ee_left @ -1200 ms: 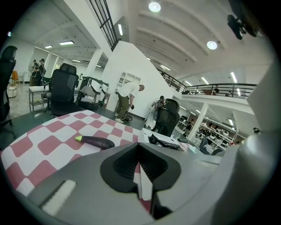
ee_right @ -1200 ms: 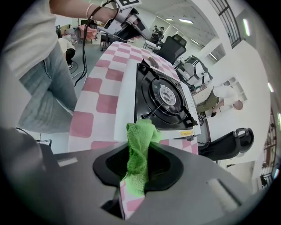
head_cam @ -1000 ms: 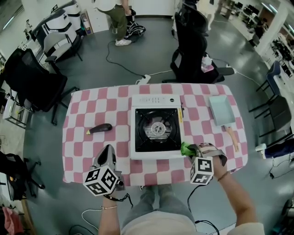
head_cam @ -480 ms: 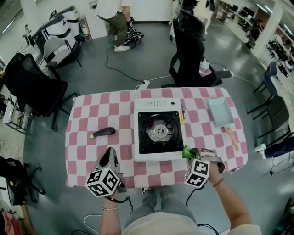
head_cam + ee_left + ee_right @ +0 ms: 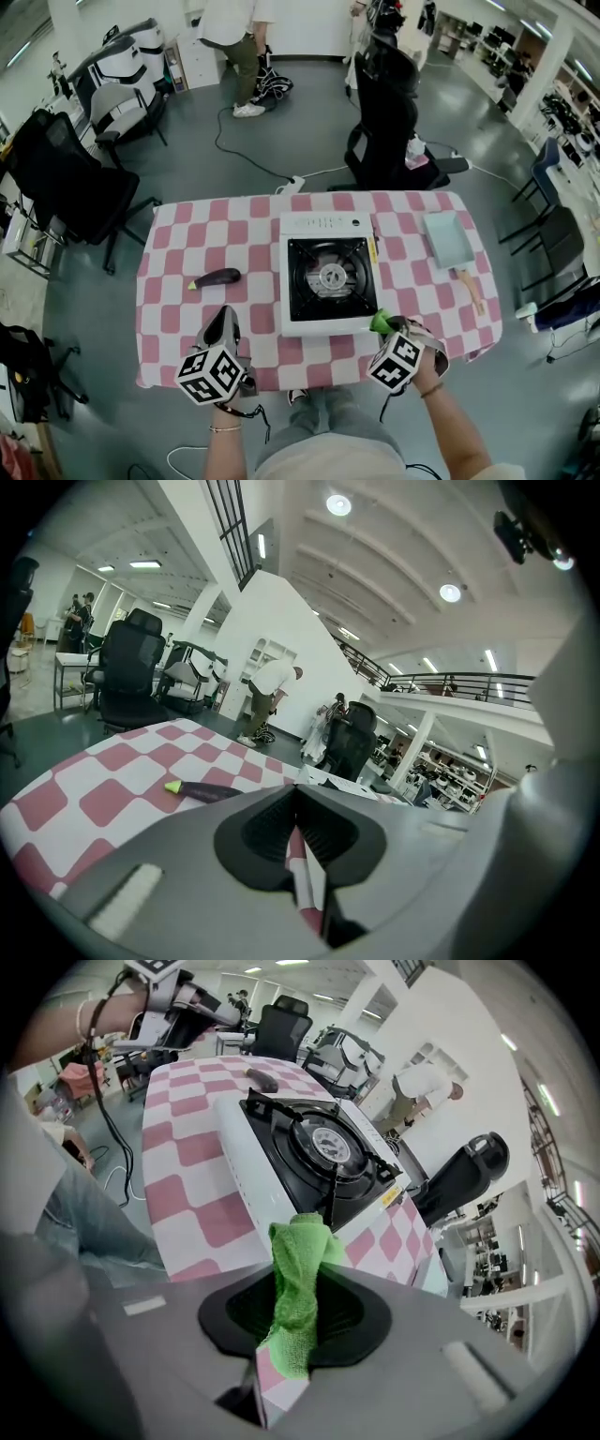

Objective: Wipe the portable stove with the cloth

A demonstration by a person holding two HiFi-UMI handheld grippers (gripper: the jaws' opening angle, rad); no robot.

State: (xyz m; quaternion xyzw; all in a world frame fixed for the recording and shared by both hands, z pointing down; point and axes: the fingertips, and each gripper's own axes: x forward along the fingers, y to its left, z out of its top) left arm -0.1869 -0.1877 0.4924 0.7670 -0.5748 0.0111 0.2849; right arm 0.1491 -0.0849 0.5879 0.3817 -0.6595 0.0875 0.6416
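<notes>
The right gripper (image 5: 385,326) stayed shut tight on the soft green cloth (image 5: 298,1269), right by the near right corner of the white and black portable stove (image 5: 328,277) on the pink checked table (image 5: 187,253), and the left gripper (image 5: 296,829) stayed closed on nothing, so wiping had hardly started.

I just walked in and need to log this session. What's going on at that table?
A person stands at the checkered table with a gripper in each hand. The right gripper is shut on a green cloth, held at the near right corner of the portable stove; whether it touches is unclear. The left gripper, jaws together and empty, hangs over the table left of the stove.
</notes>
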